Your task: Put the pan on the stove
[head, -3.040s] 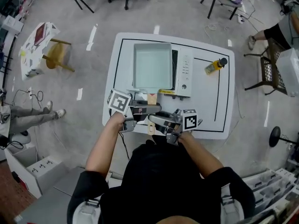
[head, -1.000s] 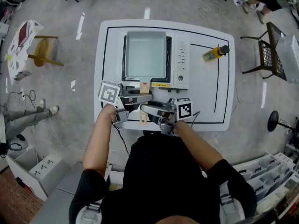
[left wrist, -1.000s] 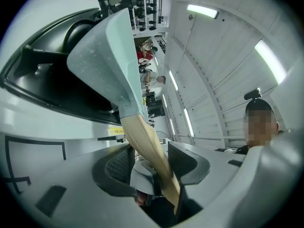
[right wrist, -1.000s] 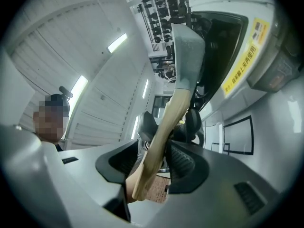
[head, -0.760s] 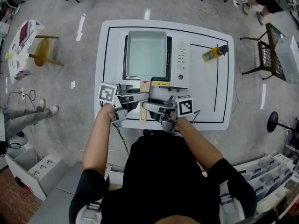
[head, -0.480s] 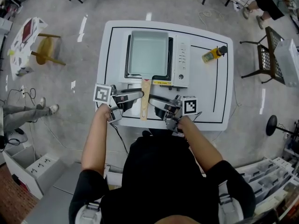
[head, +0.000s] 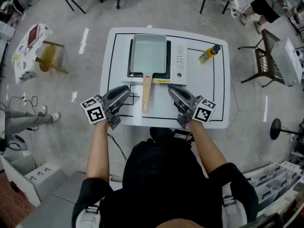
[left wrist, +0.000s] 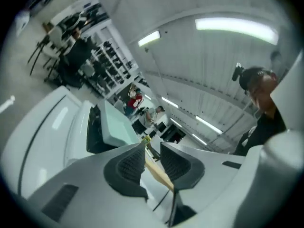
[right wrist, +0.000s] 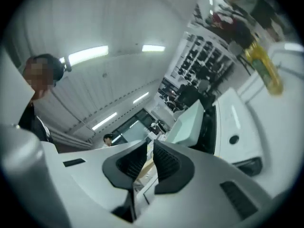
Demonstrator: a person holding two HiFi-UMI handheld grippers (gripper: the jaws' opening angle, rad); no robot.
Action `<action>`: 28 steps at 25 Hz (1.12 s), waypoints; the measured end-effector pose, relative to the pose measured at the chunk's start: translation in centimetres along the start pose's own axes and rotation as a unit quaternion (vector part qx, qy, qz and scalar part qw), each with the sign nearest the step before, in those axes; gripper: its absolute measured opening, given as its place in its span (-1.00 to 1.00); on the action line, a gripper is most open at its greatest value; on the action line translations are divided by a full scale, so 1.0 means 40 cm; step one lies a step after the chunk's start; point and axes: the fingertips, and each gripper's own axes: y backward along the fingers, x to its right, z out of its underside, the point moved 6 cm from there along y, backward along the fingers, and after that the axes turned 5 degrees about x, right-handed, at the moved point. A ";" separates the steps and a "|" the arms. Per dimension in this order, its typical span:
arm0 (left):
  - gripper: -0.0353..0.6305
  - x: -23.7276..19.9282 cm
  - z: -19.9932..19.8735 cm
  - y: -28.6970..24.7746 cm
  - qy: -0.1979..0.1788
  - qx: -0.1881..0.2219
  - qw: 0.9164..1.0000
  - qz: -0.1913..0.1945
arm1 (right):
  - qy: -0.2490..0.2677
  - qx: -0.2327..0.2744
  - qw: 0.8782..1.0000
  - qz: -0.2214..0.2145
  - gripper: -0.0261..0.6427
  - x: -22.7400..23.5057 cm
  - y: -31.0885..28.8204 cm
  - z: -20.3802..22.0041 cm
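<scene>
The pale green rectangular pan sits on the white stove, its wooden handle pointing toward me. My left gripper hovers left of the handle, and my right gripper hovers right of it; neither touches it. In the left gripper view the jaws are closing with a clear gap and nothing between them; the handle and pan lie beyond. In the right gripper view the jaws are closing to a thin slit, empty, with the pan ahead.
A yellow bottle lies on the white table right of the stove, also the bottle in the right gripper view. A stool stands left of the table and a wire rack to its right.
Both grippers came off the pan handle, spread apart to either side and drew back toward the near table edge. The pan stays on the stove.
</scene>
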 end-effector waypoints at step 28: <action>-0.84 0.573 0.278 0.398 -0.339 0.212 0.903 -0.159 | 0.459 0.123 0.858 0.195 -0.82 -0.485 0.576 0.140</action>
